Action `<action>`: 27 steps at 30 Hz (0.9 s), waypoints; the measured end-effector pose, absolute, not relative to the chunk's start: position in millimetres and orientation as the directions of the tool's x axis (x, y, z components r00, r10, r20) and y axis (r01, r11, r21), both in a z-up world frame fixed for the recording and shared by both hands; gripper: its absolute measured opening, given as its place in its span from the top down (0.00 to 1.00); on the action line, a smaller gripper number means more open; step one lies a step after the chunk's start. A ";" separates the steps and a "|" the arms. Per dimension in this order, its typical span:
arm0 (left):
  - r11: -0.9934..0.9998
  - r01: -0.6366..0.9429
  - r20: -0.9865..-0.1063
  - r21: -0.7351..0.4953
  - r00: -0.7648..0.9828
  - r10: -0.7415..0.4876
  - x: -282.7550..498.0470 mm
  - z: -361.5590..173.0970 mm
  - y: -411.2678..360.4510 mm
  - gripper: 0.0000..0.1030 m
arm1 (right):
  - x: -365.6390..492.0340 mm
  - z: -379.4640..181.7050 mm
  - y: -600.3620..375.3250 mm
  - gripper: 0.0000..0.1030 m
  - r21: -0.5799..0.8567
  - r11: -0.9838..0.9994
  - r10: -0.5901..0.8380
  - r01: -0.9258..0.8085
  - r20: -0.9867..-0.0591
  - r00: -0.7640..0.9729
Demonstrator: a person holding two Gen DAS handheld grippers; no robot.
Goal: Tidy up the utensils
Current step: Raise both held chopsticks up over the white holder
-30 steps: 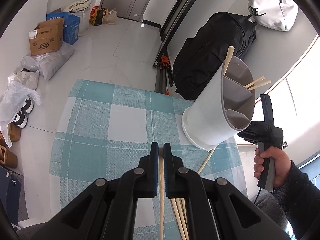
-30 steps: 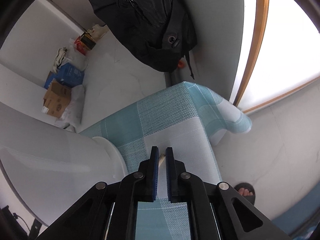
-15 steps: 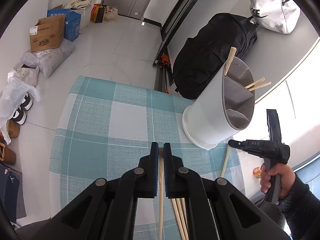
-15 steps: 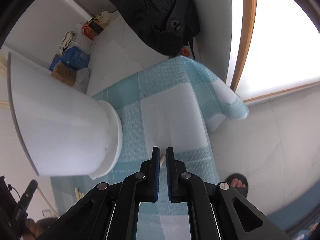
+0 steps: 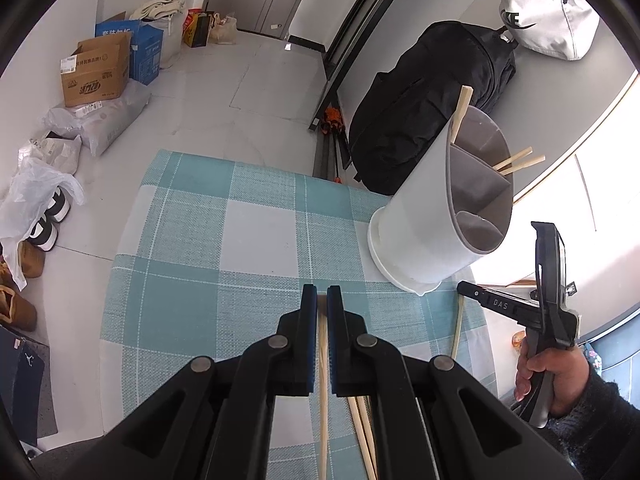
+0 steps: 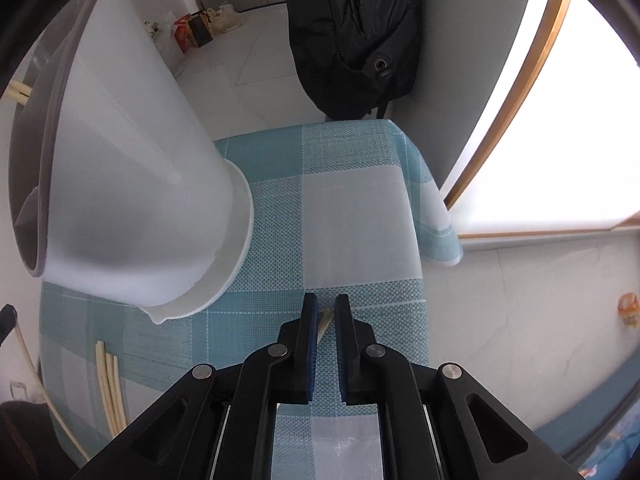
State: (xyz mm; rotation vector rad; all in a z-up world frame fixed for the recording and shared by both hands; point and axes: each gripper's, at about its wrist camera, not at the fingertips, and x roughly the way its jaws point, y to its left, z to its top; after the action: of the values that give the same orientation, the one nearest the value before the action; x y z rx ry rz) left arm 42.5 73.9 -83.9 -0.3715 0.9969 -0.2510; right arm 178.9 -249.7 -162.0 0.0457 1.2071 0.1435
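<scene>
Two claws, each with a chopstick in its jaws. Left claw (image 5: 322, 300) is clamped on one chopstick (image 5: 323, 380), which runs back toward 6 o'clock over the checked cloth on the table (image 5: 180, 300). Right claw (image 6: 323, 308) has jaws nearly together around another stick's tip (image 6: 325, 322); a slim gap shows beside it, so I can't tell whether the pads really pinch it.

Loose sticks lie on the cloth: a small bundle (image 5: 362, 428) just right of the left claw, at 5 o'clock from its tips. White divided holder (image 5: 440, 216) stands at 2 o'clock from the left claw, near the table's far right corner, with three sticks already in its compartments (image 5: 516, 160).

Progress, my read: partly done. Some sticks are sorted, two are in hand, several left on the table.

View differences: left view alone shows the holder's inside and dividers, the person's hand (image 5: 548, 376) on the right tool, and the boxes (image 5: 96, 76) on the floor. Right view shows the holder's outer wall (image 6: 132, 184), the table's far corner by the window and the black backpack (image 6: 352, 32).
</scene>
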 end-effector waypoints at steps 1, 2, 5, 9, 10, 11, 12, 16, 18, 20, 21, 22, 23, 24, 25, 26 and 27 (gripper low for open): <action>0.910 0.039 -0.767 -0.412 0.524 -0.370 41.0 -82.8 73.5 0.99 | 178.2 -161.8 -254.6 0.95 0.138 0.988 0.154 -0.073 -0.923 0.354; 0.912 0.041 -0.767 -0.408 0.527 -0.366 40.0 -82.0 72.9 0.99 | 176.5 -161.2 -260.8 0.96 0.180 0.982 0.187 -0.054 -0.912 0.364; 0.916 0.048 -0.767 -0.399 0.530 -0.362 36.3 -78.2 70.6 0.99 | 168.9 -153.4 -275.7 0.97 0.283 0.959 0.265 -0.016 -0.872 0.412; 0.921 0.059 -0.765 -0.385 0.538 -0.355 30.5 -71.8 65.7 0.99 | 156.6 -143.2 -286.5 0.97 0.382 0.924 0.344 -0.003 -0.827 0.445; 0.923 0.061 -0.763 -0.381 0.542 -0.351 28.7 -70.0 64.5 0.99 | 151.2 -139.1 -287.3 0.97 0.391 0.920 0.348 -0.001 -0.818 0.458; 0.923 0.063 -0.762 -0.379 0.544 -0.350 28.0 -68.6 63.6 0.99 | 145.8 -133.2 -289.6 0.97 0.408 0.913 0.360 -0.005 -0.801 0.479; 0.924 0.063 -0.760 -0.376 0.550 -0.347 26.0 -66.4 62.7 0.99 | 143.4 -127.9 -291.2 0.97 0.429 0.903 0.379 -0.016 -0.780 0.497; 0.929 0.077 -0.743 -0.361 0.578 -0.337 16.9 -56.0 59.3 0.99 | 123.4 -96.2 -289.1 0.97 0.454 0.886 0.414 -0.092 -0.685 0.599; 0.926 0.088 -0.732 -0.366 0.587 -0.345 13.4 -49.8 57.4 0.99 | 109.6 -78.2 -283.2 0.97 0.445 0.885 0.418 -0.137 -0.629 0.655; 0.930 0.099 -0.721 -0.353 0.605 -0.338 9.9 -41.4 54.3 0.99 | 99.4 -62.9 -276.3 0.97 0.446 0.875 0.440 -0.190 -0.568 0.695; 0.933 0.110 -0.715 -0.343 0.614 -0.335 8.0 -35.7 51.8 0.99 | 93.4 -53.9 -269.7 0.97 0.426 0.878 0.441 -0.218 -0.542 0.716; 0.935 0.122 -0.709 -0.334 0.621 -0.334 6.2 -30.1 49.0 0.99 | 88.9 -49.0 -266.0 0.97 0.419 0.877 0.446 -0.237 -0.523 0.726; 0.936 0.131 -0.704 -0.327 0.626 -0.334 4.8 -26.1 46.8 0.99 | 83.8 -41.9 -259.9 0.97 0.412 0.871 0.460 -0.267 -0.495 0.737; 0.939 0.140 -0.700 -0.316 0.634 -0.330 3.4 -20.6 44.3 0.99 | 80.6 -36.4 -253.8 0.97 0.399 0.870 0.467 -0.289 -0.480 0.743; 0.939 0.148 -0.697 -0.309 0.637 -0.330 3.0 -17.0 42.4 0.99 | 77.4 -32.6 -248.1 0.97 0.389 0.870 0.472 -0.305 -0.471 0.745; 0.940 0.158 -0.693 -0.302 0.641 -0.330 2.3 -11.6 40.0 0.99 | 74.1 -27.7 -241.8 0.97 0.377 0.866 0.481 -0.327 -0.455 0.749; 0.941 0.163 -0.689 -0.297 0.645 -0.329 2.1 -7.5 38.5 0.99 | 71.8 -24.6 -238.1 0.97 0.373 0.863 0.489 -0.342 -0.444 0.751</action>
State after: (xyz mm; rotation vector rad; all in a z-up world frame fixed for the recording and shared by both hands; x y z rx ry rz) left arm 2.1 38.5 -7.5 -0.2157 0.8239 -0.2826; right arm 71.8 -238.1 -24.6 0.2774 0.5595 0.4601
